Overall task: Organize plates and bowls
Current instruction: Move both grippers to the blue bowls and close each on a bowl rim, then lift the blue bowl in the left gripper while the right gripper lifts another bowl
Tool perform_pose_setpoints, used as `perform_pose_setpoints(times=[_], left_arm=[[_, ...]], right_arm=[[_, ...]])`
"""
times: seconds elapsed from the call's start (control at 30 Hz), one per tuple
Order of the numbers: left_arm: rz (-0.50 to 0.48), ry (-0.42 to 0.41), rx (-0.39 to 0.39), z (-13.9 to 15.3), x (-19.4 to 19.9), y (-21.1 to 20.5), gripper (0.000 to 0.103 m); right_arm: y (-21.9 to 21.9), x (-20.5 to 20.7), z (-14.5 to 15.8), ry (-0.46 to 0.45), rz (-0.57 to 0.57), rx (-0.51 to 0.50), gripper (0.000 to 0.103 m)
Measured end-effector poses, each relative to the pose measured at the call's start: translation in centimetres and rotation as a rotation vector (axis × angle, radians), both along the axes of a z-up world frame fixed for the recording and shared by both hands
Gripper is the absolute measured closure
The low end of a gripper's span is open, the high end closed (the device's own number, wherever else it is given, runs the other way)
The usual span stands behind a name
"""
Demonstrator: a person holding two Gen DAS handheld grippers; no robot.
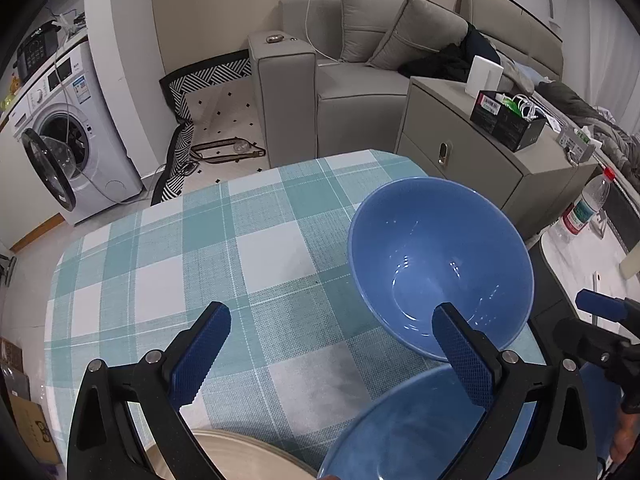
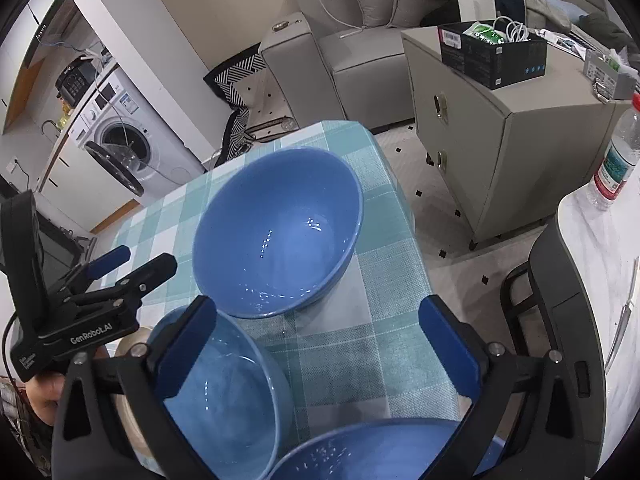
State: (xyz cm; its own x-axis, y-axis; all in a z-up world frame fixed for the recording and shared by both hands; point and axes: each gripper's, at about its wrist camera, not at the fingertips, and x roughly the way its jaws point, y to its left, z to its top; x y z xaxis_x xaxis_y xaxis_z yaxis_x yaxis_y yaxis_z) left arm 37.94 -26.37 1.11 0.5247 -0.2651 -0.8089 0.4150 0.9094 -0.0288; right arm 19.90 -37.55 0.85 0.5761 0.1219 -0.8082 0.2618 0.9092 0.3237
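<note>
Bowls sit on the checked counter (image 2: pixel 384 280). The big bowl (image 2: pixel 280 232) is blue, deep and shiny, with nothing in it. A second blue bowl (image 2: pixel 224 396) sits just beside it, and a third (image 2: pixel 360 452) is nearest. The left gripper (image 1: pixel 332 344) and right gripper (image 2: pixel 316 344) are both wide open, holding nothing.

Washer (image 1: pixel 64 128), sofa (image 1: pixel 360 64), cabinet w/ box (image 1: pixel 508 120), bottle (image 1: pixel 588 204).
</note>
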Motion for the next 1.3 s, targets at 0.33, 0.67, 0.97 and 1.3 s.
perform_pose_setpoints(times=[0.33,0.67,0.97,1.3], left_arm=[[-0.023,0.049,-0.021,-1.7,1.9,-0.8,0.001],[-0.061,0.111,-0.049,-2.9,2.8,-1.9,0.038],[-0.096,0.12,-0.027,-3.6,2.5,-3.0,0.065],[-0.108,0.076,0.016,-3.7,2.1,-3.5,0.083]], right_arm=[[-0.2,1.8,-1.6,0.024,-0.006,0.019,0.018],[-0.8,2.7,-2.6,0.013,0.015,0.038,0.051],[-0.7,3.1,-2.7,0.001,0.025,0.041,0.057],[-0.3,3.7,-3.0,0.012,0.031,0.001,0.079]])
